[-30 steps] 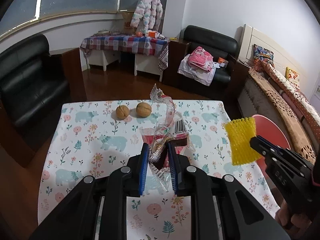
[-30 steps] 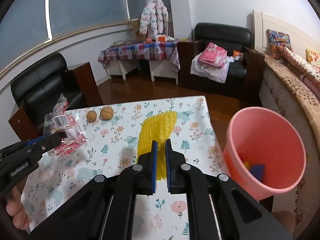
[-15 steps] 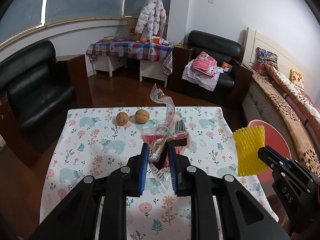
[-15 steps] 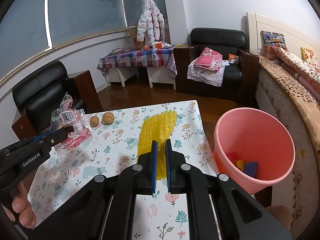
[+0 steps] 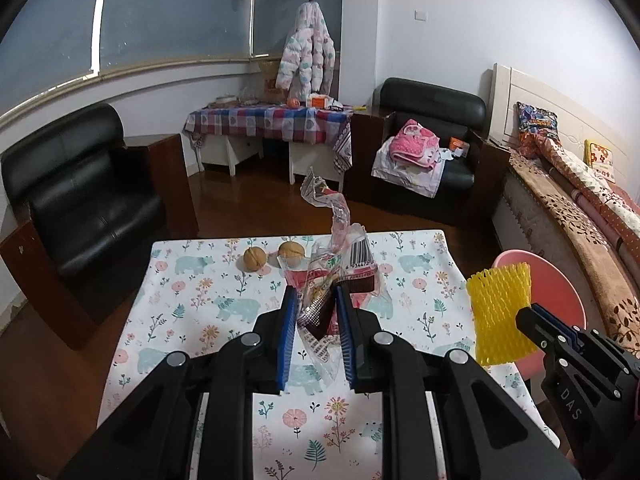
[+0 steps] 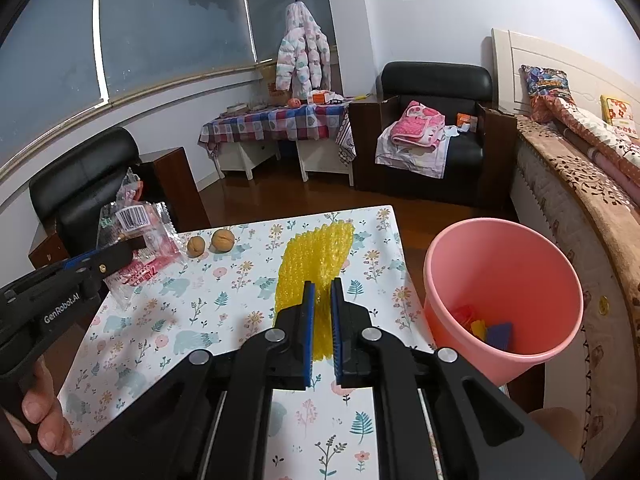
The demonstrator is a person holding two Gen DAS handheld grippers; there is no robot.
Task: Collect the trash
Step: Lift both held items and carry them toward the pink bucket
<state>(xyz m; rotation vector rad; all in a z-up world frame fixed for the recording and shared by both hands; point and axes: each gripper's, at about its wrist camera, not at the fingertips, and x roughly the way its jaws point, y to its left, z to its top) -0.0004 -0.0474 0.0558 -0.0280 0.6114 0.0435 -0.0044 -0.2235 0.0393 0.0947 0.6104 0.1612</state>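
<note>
Only rightward: trash inside pink bin (image 6: 560, 284); fingers pinching wrapper (image 5: 332, 276), yellow net (image 6: 316, 264).

We count two walnuts (image 5: 254, 258) (image 5: 291, 251), one crinkled wrapper (image 5: 336, 268), one yellow foam net (image 6: 316, 264), one pink bin (image 6: 504, 300), two tools (image 5: 314, 304) (image 6: 321, 292).

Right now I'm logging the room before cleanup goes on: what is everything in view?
wrapper: one, clear with red print, in the left gripper
foam net: one, yellow, in the right gripper
walnuts: two, brown, far end of the table
bin: one, pink, right of the table, coloured scraps inside
table: one, white floral cloth, centre
armchairs: two, black, left and back
side table: one, checked cloth, back wall
jacket: one, pink and white, hanging
bed: one, patterned covers, right
left gripper: shut on wrapper
right gripper: shut on foam net
hand: one, lower left
</note>
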